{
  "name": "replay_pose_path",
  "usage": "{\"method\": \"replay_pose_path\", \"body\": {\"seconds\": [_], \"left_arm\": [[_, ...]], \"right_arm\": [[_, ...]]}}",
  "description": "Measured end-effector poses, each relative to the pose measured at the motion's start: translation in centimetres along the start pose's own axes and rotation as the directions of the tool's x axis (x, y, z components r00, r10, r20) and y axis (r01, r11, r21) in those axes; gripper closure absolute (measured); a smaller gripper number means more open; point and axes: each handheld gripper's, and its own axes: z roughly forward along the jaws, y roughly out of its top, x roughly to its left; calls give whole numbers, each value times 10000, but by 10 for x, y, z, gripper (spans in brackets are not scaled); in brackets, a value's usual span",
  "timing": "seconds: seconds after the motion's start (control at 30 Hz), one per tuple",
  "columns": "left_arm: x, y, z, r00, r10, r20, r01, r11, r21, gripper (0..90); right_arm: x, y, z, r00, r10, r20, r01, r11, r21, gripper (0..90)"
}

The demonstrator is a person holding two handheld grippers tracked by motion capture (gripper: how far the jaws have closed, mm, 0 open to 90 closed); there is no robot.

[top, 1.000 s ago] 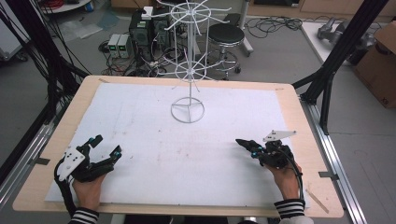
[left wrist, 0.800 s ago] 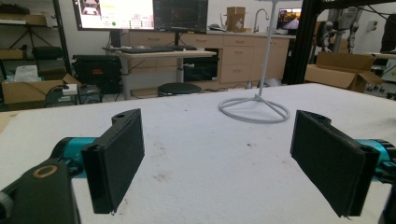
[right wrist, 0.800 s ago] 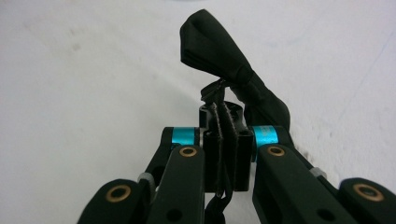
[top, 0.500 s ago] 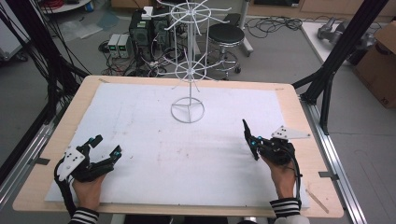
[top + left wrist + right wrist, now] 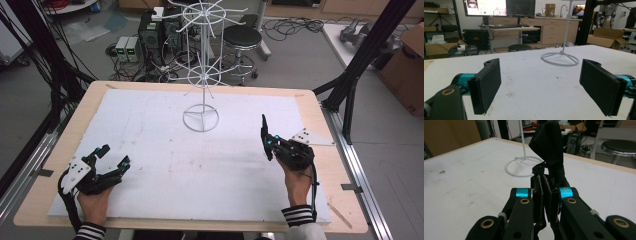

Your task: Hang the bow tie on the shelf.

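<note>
My right gripper (image 5: 270, 144) hovers over the right side of the white mat, shut on a black fabric piece (image 5: 263, 128) that sticks up and away from the jaws. In the right gripper view the jaws (image 5: 545, 185) are pressed together and the black fabric piece (image 5: 549, 143) rises above them, folded and limp. At the mat's near left my left gripper (image 5: 115, 155) rests low and open. Between its two black pads (image 5: 487, 85) there is only bare mat. A white wire display rack (image 5: 201, 75) stands at the back middle on a round base (image 5: 560, 58).
The mat lies on a wooden table (image 5: 320, 115) with black frame posts at both sides. A stool (image 5: 242, 37) and computer gear stand on the floor behind. The rack's ring base (image 5: 524, 166) is ahead and left of the right jaws.
My right gripper has risen off the mat and turned, so the black fabric piece now points up and away instead of lying low. The left gripper has stayed put.
</note>
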Motion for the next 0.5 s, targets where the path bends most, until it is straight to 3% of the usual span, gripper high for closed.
{"method": "replay_pose_path", "body": {"seconds": [0.5], "left_arm": [[0, 0, 0, 10000, -27, 14, 27, 10000, 4, 178]], "right_arm": [[4, 37, 19, 9995, 195, 253, -176, 9971, -742, 865]]}}
